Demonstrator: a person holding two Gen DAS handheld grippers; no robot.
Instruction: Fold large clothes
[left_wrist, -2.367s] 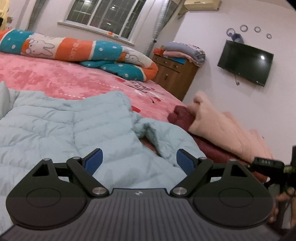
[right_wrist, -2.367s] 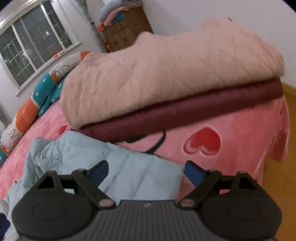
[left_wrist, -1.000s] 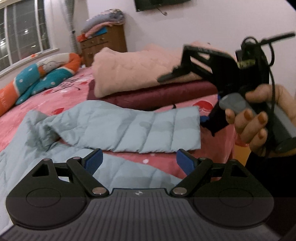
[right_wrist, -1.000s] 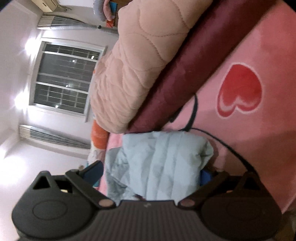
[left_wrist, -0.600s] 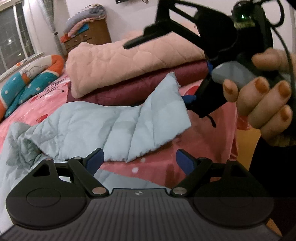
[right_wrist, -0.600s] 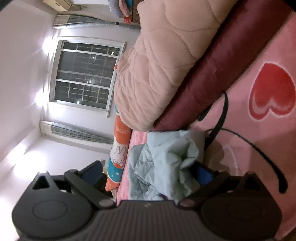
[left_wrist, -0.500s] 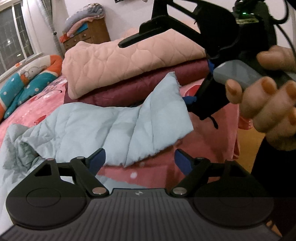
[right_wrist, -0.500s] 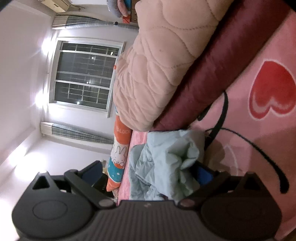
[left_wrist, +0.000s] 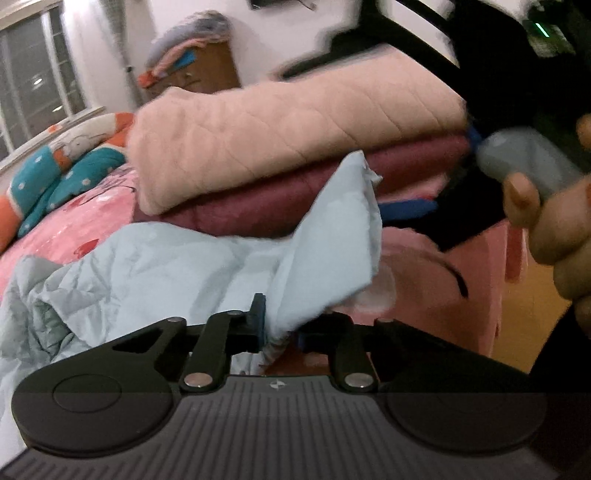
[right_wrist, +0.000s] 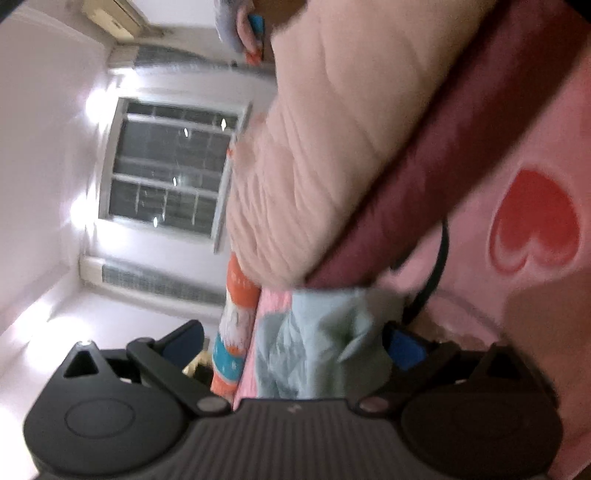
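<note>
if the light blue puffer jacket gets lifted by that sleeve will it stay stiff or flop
Probably flop: the light blue puffer jacket already crumples and drapes where the left gripper is closing on its sleeve end. It looks light for its bulk, being thin quilted padding. The smooth shell may slip, so a shallow pinch could let go.

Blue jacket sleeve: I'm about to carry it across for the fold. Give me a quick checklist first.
1. Sleeve between the left tongs: ok. They are closing on its lower edge, with fabric between the pads.
2. Right tongs gripping the cuff end: not ok. They stand wide, and one pad is well clear of the fabric.
3. Sleeve free of the pink quilt and maroon blanket: cannot tell. The raised cuff end overlaps them in the left wrist view.
4. Jacket body lying flat: not ok. It is bunched near the shoulder.
5. Views sharp enough to judge contact: not ok. Both are blurred.
</note>
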